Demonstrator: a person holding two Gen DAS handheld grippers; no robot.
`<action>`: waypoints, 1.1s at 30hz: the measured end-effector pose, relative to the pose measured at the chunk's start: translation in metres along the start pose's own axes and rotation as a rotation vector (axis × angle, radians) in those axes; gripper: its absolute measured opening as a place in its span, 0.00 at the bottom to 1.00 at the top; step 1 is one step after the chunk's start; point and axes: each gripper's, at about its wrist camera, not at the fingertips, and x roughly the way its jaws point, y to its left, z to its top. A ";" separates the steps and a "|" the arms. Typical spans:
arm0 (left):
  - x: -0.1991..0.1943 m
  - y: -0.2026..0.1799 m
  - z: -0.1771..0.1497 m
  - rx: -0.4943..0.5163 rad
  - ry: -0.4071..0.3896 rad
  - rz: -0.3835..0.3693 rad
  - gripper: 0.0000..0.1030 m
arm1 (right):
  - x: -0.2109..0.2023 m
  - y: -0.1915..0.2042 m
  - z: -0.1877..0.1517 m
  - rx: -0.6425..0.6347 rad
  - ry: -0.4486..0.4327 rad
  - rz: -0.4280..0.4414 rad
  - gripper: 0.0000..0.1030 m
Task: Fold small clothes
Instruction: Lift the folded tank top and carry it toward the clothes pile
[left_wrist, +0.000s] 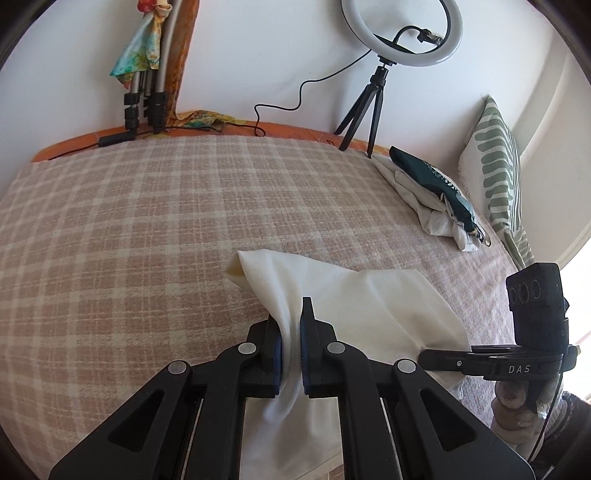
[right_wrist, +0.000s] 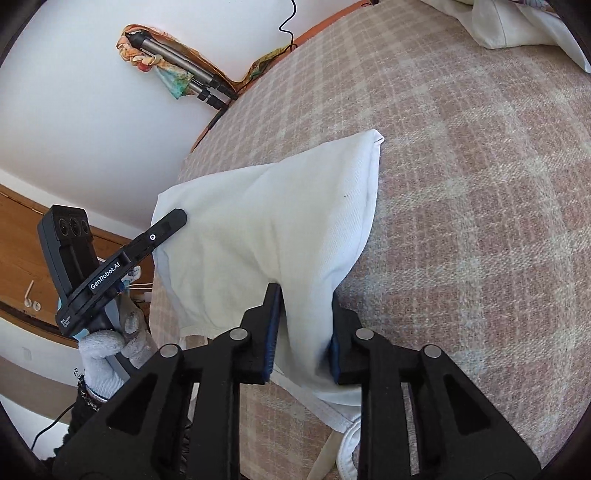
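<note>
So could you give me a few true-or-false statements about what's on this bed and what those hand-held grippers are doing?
1. Both hand-held grippers, left and right, pinch the white garment. True.
2. The garment lies on a bare wooden table. False: it lies on a checked blanket.
3. A ring light on a tripod stands by the wall. True.
4. The striped cushion sits on the garment. False: it leans at the bed's far end, apart.

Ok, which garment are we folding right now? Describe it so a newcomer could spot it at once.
Start at the bed with the pink-and-cream plaid blanket. On its near edge lies the white garment, pinched by the left gripper and the right gripper. Unlike the crumpled pile of clothes by the striped pillow, it is plain, unprinted and spread out.
</note>
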 end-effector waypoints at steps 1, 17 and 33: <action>-0.002 -0.001 0.000 0.004 -0.007 0.003 0.06 | 0.001 0.007 0.000 -0.027 -0.014 -0.029 0.14; -0.038 -0.031 0.032 0.000 -0.150 -0.097 0.05 | -0.078 0.097 -0.016 -0.491 -0.283 -0.349 0.12; -0.002 -0.147 0.099 0.112 -0.220 -0.210 0.05 | -0.185 0.043 0.045 -0.470 -0.410 -0.502 0.12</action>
